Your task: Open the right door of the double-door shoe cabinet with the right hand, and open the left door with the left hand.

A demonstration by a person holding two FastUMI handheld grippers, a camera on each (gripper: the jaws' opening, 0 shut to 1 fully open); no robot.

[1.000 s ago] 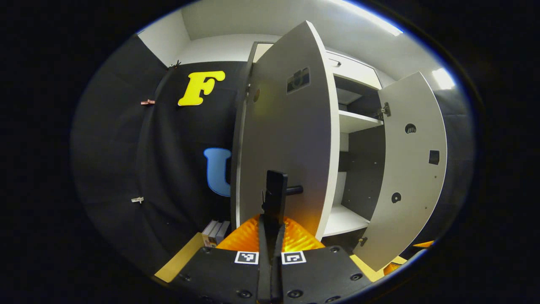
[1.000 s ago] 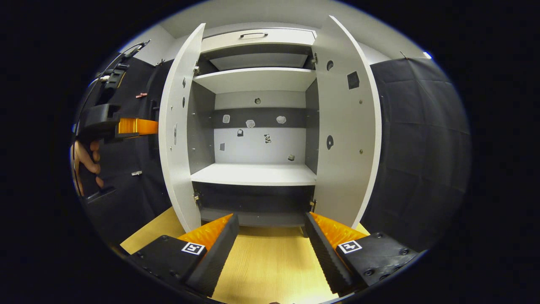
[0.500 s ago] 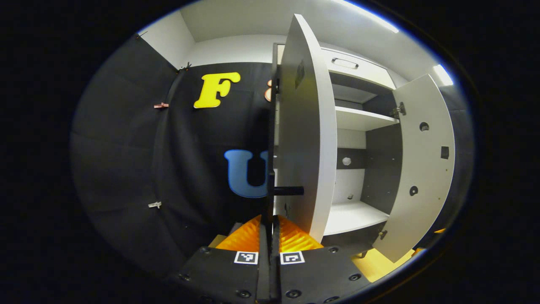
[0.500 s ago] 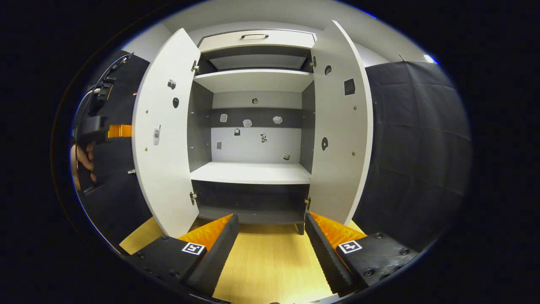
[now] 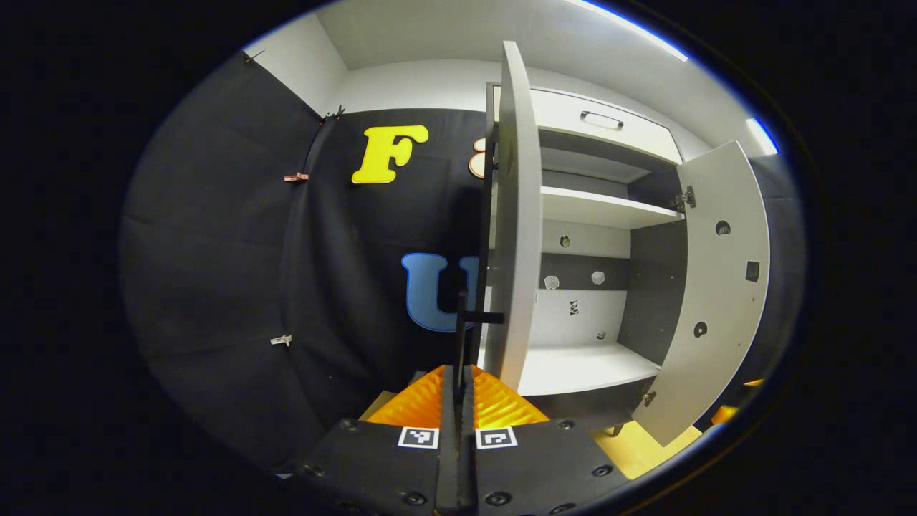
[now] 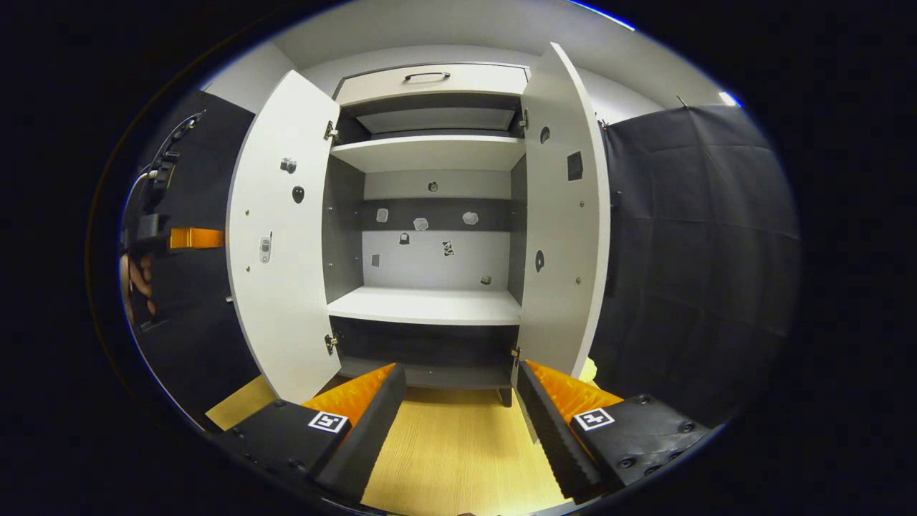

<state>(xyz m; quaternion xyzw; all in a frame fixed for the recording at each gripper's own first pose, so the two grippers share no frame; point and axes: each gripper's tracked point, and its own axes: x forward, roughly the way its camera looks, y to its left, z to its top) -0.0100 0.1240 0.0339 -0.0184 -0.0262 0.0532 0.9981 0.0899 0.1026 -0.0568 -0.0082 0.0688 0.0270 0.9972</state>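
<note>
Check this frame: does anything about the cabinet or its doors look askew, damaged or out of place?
Nothing stands out. Both the left door and the right door of the shoe cabinet hang straight and swung wide. The shelves sit level and bare. The left tongs are closed at the left door's handle.

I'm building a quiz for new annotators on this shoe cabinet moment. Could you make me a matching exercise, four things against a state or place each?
Things:
1. left gripper
2. right gripper
3. white left cabinet door
4. grey drawer with a dark handle

States or places:
A. fingers wide apart
B. top of the cabinet, pushed in
C. fingers closed together
D. swung open, inner face with holes showing

Pairs: 1-C, 2-A, 3-D, 4-B
</note>
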